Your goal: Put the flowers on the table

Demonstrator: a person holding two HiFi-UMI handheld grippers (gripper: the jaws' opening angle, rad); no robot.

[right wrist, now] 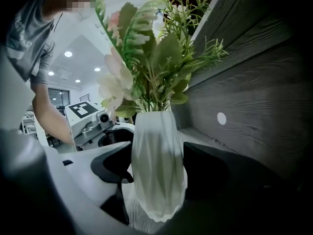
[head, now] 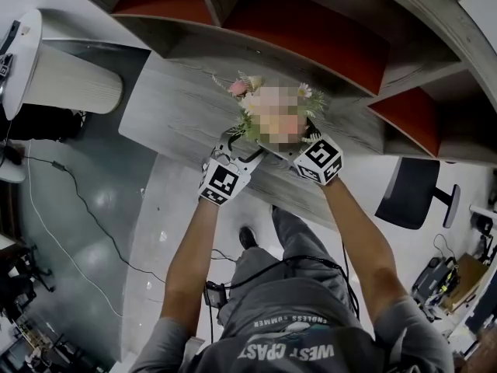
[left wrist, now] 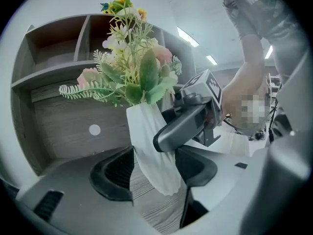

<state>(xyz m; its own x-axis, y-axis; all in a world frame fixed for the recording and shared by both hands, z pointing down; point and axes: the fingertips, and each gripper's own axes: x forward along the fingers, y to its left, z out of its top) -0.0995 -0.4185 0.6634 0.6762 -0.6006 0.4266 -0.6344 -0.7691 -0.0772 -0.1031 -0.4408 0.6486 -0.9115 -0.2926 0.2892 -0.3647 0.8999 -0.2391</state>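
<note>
A white faceted vase (right wrist: 157, 170) holds a bunch of pink and white flowers (head: 260, 99) with green leaves. Both grippers grip it from opposite sides over the grey wood table (head: 175, 107). In the left gripper view, my left gripper (left wrist: 154, 173) is shut on the vase (left wrist: 149, 146), with pads against its sides. My right gripper (right wrist: 159, 173) is likewise shut on the vase's body. In the head view the left gripper (head: 237, 152) and right gripper (head: 301, 142) meet below the bouquet. The vase's base hangs just at the tabletop; whether it touches, I cannot tell.
Wooden shelf compartments with red back panels (head: 311, 29) rise right behind the table. A grey wood wall panel (right wrist: 254, 97) stands close beside the vase. A dark office chair (head: 411, 196) stands at right, a white round stand (head: 70, 80) at left, and cables cross the floor.
</note>
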